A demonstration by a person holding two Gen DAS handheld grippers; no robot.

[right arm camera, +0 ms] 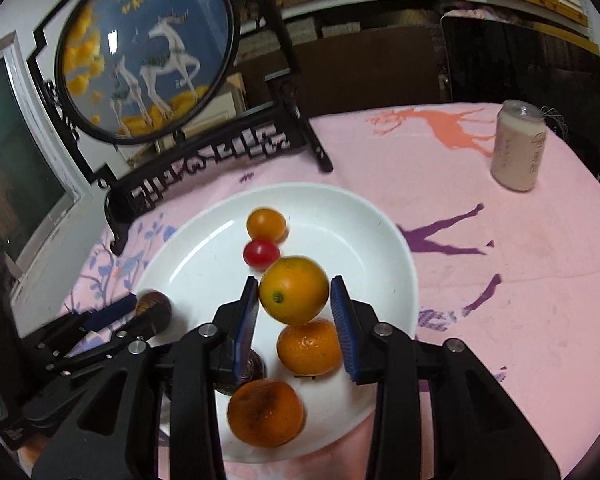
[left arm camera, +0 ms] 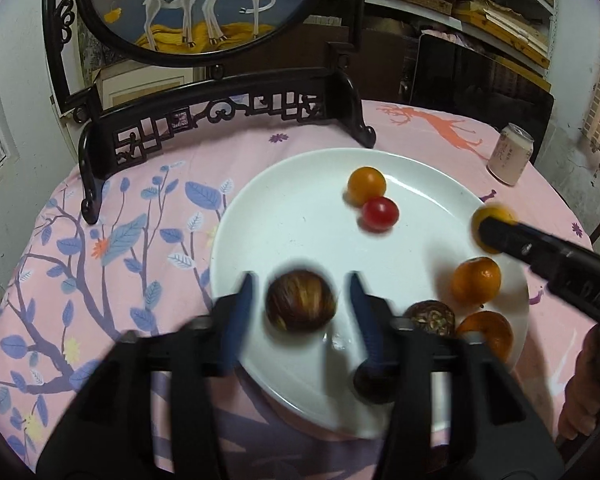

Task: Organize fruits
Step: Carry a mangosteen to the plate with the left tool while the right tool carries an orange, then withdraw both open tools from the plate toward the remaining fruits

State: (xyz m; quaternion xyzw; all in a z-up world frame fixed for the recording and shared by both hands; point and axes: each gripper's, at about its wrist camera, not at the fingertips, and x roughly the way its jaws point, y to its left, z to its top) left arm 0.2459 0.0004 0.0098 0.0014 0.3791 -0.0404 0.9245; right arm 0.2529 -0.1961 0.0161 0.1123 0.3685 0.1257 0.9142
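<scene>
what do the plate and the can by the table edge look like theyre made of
Plate: probably glazed white ceramic, though it could be melamine; it is glossy, with light streaks on the rim.
Can: likely thin metal with a matte pale printed wrap; its top rim looks silvery.

White plate [right arm camera: 204, 264], pink leaf-patterned tablecloth [left arm camera: 112, 216]

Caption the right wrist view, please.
Open right gripper straddles an orange over a plate of fruit.
</scene>
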